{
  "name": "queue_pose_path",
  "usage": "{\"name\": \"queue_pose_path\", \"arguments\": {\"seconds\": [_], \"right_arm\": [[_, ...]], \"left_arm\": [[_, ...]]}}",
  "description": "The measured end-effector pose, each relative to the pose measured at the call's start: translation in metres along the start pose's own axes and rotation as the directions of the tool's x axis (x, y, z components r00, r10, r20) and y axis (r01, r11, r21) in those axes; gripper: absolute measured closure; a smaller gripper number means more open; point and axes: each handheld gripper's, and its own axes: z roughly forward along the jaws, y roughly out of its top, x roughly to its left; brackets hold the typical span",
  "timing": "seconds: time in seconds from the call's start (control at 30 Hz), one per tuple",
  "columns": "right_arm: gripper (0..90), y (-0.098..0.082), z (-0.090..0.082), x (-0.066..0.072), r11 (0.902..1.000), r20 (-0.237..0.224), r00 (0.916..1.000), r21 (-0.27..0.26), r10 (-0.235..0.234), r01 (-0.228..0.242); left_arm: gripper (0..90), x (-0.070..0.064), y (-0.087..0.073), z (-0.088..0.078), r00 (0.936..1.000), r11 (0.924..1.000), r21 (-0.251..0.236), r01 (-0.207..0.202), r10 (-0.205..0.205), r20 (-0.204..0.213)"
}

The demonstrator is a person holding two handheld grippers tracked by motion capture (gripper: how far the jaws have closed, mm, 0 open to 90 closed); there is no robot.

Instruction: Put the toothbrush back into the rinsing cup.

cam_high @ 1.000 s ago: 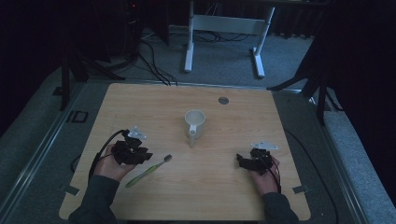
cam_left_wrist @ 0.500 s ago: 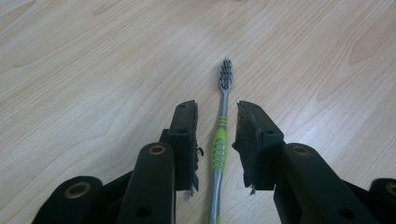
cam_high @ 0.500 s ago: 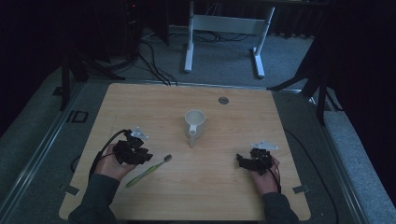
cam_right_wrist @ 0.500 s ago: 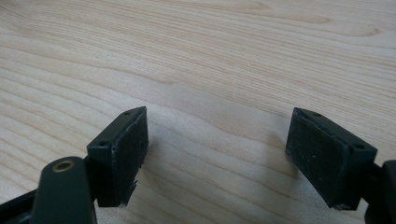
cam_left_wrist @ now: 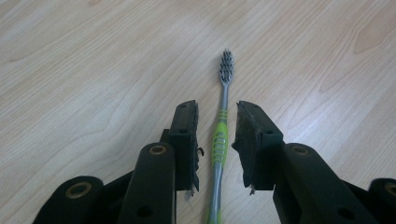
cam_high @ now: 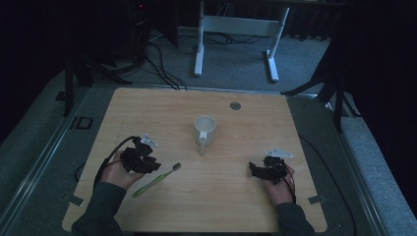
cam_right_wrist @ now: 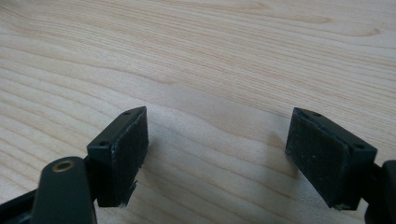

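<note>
Left tongs (cam_left_wrist: 217, 140) half-open, low; right tongs (cam_right_wrist: 217, 158) wide open.

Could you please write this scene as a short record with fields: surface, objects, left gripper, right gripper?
surface: wooden table
objects: green toothbrush lying flat; white mug upright, near the table's centre
left gripper: fingers on each side of the toothbrush handle, a gap showing on both sides, not gripping
right gripper: fingers wide apart, nothing between them, bare table below
hands: one on each gripper, near the table's front edge
</note>
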Motion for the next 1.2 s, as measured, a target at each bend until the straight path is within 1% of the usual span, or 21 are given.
{"name": "queue_pose_path", "arguments": {"seconds": [0.3, 0.43, 0.63, 0.97, 1.03, 1.2], "right_arm": [[20.6, 0.000, 0.000, 0.000, 1.0000, 0.000, 1.0000, 0.000, 0.000, 0.000], [20.6, 0.000, 0.000, 0.000, 1.0000, 0.000, 1.0000, 0.000, 0.000, 0.000], [20.6, 0.000, 0.000, 0.000, 1.0000, 0.000, 1.0000, 0.000, 0.000, 0.000], [20.6, 0.000, 0.000, 0.000, 1.0000, 0.000, 1.0000, 0.000, 0.000, 0.000], [20.6, 0.000, 0.000, 0.000, 1.0000, 0.000, 1.0000, 0.000, 0.000, 0.000], [20.6, 0.000, 0.000, 0.000, 1.0000, 0.000, 1.0000, -0.001, -0.001, 0.001]], "left_arm": [[69.0, 0.001, 0.001, 0.000, 1.0000, 0.9996, 0.027, -0.001, 0.001, -0.006], [69.0, 0.001, 0.003, -0.001, 0.9999, 0.9990, 0.044, -0.011, 0.011, -0.006], [69.0, 0.000, 0.005, 0.001, 0.9999, 0.9981, 0.060, -0.015, 0.015, -0.003], [68.6, -0.001, 0.008, 0.006, 0.9995, 0.9946, 0.099, -0.031, 0.030, 0.007], [68.6, -0.001, 0.008, 0.007, 0.9996, 0.9944, 0.103, -0.027, 0.027, 0.010], [68.6, -0.002, 0.010, 0.012, 0.9993, 0.9909, 0.130, -0.037, 0.036, 0.011]]}}
